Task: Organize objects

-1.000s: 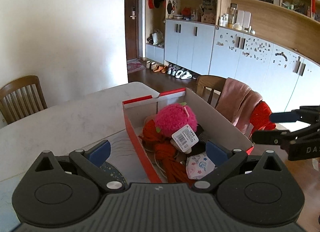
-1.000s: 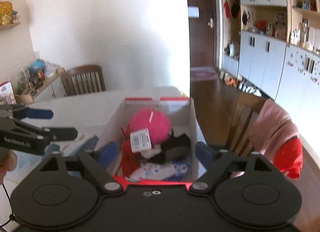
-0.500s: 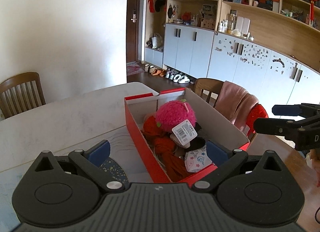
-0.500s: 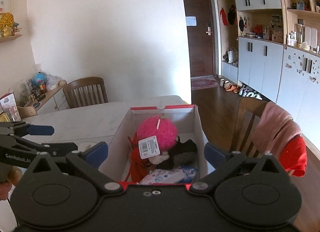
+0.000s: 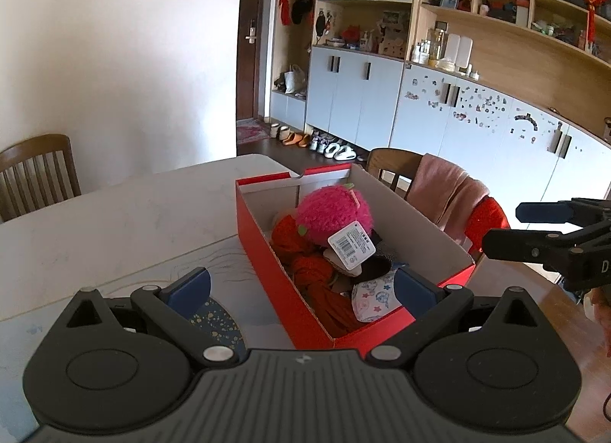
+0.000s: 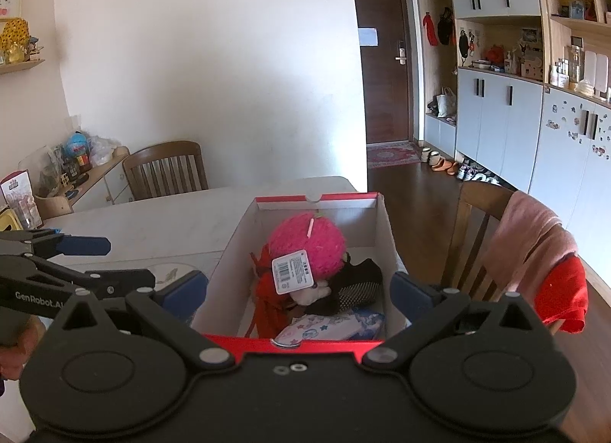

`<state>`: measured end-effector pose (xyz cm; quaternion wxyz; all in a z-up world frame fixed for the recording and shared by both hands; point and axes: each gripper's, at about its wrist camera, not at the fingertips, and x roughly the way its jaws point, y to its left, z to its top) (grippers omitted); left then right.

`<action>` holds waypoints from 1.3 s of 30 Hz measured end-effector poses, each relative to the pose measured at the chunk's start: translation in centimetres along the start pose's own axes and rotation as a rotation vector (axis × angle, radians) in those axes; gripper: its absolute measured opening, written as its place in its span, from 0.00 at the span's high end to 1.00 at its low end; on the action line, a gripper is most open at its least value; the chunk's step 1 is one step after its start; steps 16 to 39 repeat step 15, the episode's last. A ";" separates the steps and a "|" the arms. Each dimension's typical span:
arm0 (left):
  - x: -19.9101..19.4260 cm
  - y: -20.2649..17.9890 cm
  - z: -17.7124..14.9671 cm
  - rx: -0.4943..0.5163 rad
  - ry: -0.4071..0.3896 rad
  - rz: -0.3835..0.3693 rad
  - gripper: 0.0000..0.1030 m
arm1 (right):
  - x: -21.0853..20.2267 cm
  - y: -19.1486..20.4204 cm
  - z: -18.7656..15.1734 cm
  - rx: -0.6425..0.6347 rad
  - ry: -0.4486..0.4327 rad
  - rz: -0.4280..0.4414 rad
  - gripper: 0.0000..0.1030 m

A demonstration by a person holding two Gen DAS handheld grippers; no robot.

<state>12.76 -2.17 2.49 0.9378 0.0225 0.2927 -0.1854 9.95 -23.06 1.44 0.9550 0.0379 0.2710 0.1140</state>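
Right wrist view: red box point(image 6: 301, 343) on the bench point(image 6: 160, 225), holding a fuzzy pink plush toy point(image 6: 305, 244) with barcode tag. Right gripper point(image 6: 299, 288) jaws just spread wide, straddling the box; left gripper point(image 5: 301, 286) jaws apart beside it.

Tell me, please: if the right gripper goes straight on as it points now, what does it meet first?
Probably the near end wall of the red box, which lies directly ahead of the open right gripper; past that rim, the patterned cloth. Depth is uncertain.

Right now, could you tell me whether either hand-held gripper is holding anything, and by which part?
Nothing is held: the left hand-held gripper and right hand-held gripper both stand open, short of the red cardboard box.
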 end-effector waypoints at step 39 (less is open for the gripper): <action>0.0 0.3 -0.1 -0.004 -0.005 0.013 0.00 | -0.3 0.3 -0.5 0.000 0.019 -0.007 0.01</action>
